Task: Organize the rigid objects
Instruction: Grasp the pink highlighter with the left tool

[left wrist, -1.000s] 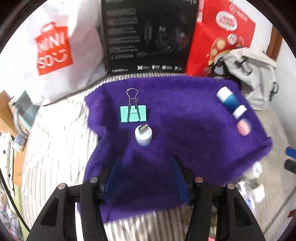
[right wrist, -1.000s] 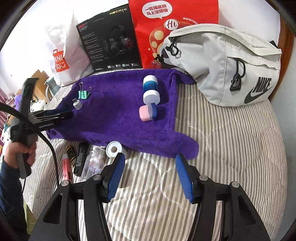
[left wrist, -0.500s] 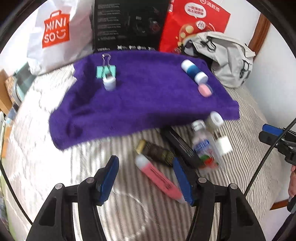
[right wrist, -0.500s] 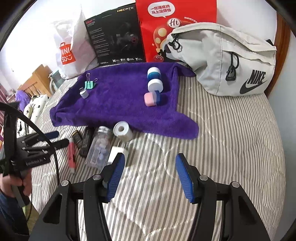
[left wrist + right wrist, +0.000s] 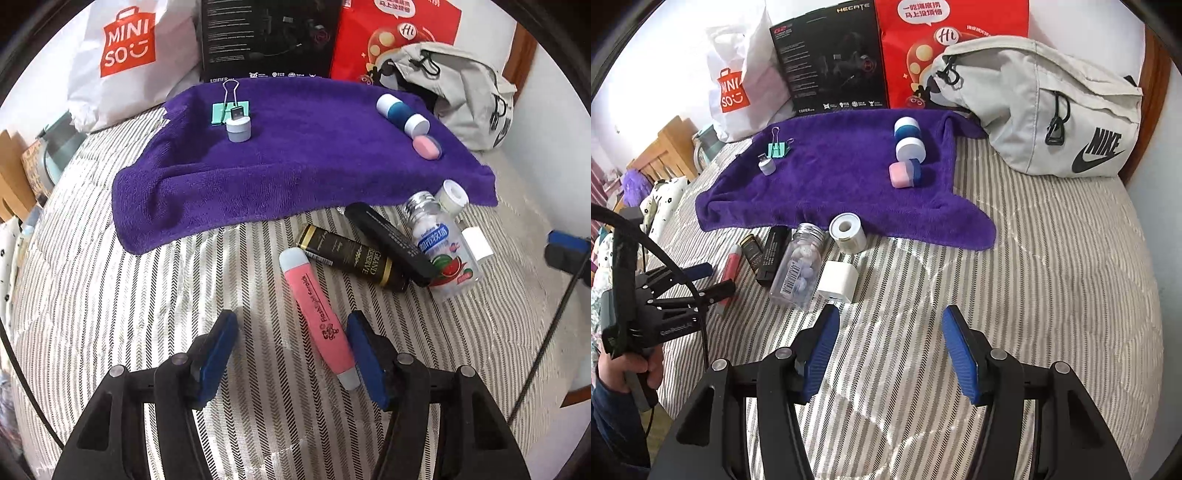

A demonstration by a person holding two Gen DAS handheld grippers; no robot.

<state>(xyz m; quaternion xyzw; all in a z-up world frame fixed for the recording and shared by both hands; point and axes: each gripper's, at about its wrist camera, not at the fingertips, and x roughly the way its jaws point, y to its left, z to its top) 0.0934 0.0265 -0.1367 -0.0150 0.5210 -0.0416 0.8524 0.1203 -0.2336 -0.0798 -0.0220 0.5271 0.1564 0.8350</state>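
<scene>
A purple towel (image 5: 295, 158) (image 5: 842, 184) lies on the striped bed. On it sit a teal binder clip (image 5: 229, 107), a small grey USB adapter (image 5: 239, 127), and blue, white and pink jars (image 5: 410, 122) (image 5: 908, 151). In front of the towel lie a pink highlighter (image 5: 317, 314) (image 5: 731, 269), a dark tube (image 5: 351, 258), a black bar (image 5: 388, 240), a clear candy bottle (image 5: 439, 243) (image 5: 801, 266), a white roll (image 5: 847, 232) and a white charger cube (image 5: 837, 280). My left gripper (image 5: 291, 354) is open, with the highlighter's near end just inside its right finger. My right gripper (image 5: 890, 350) is open and empty, just before the cube.
A white shopping bag (image 5: 125, 55), a black box (image 5: 266, 37) and a red bag (image 5: 399, 33) stand behind the towel. A grey waist bag (image 5: 1041, 110) lies at the back right. A hand (image 5: 624, 369) holds the left gripper (image 5: 701, 284) at the bed's left side.
My left gripper pulled back off the towel and swung down over the loose items in front of it. My right gripper drew back and shifted slightly toward the charger cube. Both stayed open.
</scene>
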